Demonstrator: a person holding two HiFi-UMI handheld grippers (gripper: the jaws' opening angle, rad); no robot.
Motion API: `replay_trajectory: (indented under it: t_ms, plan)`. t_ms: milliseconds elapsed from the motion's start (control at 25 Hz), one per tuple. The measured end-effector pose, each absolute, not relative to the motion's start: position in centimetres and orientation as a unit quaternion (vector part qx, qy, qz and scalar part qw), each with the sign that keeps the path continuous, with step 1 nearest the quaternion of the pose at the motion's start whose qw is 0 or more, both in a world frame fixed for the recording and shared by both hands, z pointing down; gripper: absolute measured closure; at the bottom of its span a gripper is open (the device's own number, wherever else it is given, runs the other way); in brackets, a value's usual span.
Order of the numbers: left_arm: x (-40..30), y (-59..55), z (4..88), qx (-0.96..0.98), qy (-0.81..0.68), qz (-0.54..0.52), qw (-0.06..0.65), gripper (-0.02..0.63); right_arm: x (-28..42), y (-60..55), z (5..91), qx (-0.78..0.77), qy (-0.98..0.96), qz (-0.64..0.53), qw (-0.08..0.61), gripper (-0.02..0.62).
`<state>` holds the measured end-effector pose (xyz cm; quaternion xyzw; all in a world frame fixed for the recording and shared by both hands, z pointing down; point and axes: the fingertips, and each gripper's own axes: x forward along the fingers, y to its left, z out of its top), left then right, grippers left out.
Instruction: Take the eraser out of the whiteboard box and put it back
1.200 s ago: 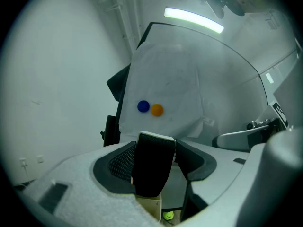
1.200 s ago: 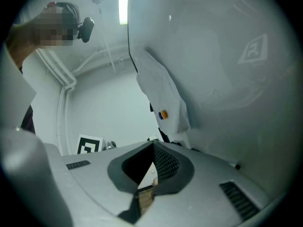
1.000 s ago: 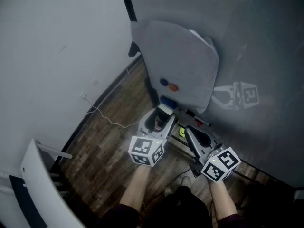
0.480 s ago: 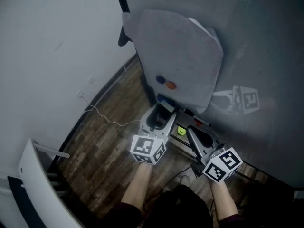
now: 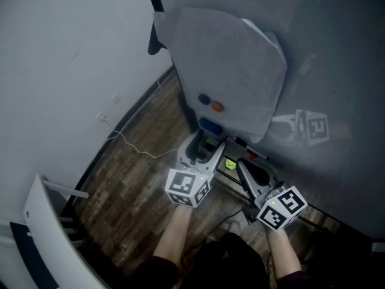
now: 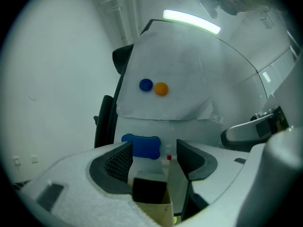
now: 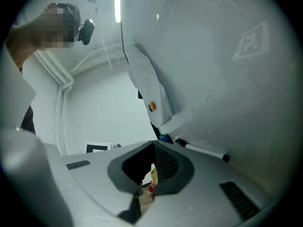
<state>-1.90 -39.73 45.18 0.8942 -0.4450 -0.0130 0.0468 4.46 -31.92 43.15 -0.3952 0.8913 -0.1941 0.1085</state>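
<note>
The blue eraser (image 5: 211,125) sits at the left end of the whiteboard's tray, under a hanging sheet of paper (image 5: 228,65). In the left gripper view the eraser (image 6: 140,146) lies just beyond the open jaws, a little left of centre, untouched. My left gripper (image 5: 207,142) (image 6: 154,152) is open with nothing between its jaws; a tan box edge (image 6: 156,212) shows low between them. My right gripper (image 5: 242,164) (image 7: 154,148) hangs lower right of the eraser, jaw tips together, holding nothing.
Blue and orange magnets (image 5: 210,104) pin the paper to the board. Markers (image 5: 248,151) lie along the tray right of the eraser. A green thing (image 5: 230,164) shows between the grippers. A white cable (image 5: 129,143) crosses the wooden floor; a white panel (image 5: 51,233) stands lower left.
The head view has shifted slightly and the blue eraser now shows more fully ahead of the left gripper. Both grippers stay in nearly the same place.
</note>
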Motion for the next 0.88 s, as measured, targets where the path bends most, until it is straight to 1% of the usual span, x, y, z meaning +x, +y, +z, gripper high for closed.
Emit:
replay_trajectory:
  t_ms: [520, 880]
  plan:
    - [-1.6, -39.0, 44.9, 0.897, -0.439, -0.001, 0.045, 0.344, 5.0, -31.9, 43.0, -0.398, 0.89, -0.195, 0.11, 0.592]
    - [-2.1, -35.8, 41.5, 0.902, -0.428, 0.009, 0.047, 0.345, 4.9, -31.3, 40.3, -0.391, 0.896, -0.178, 0.115, 0.592]
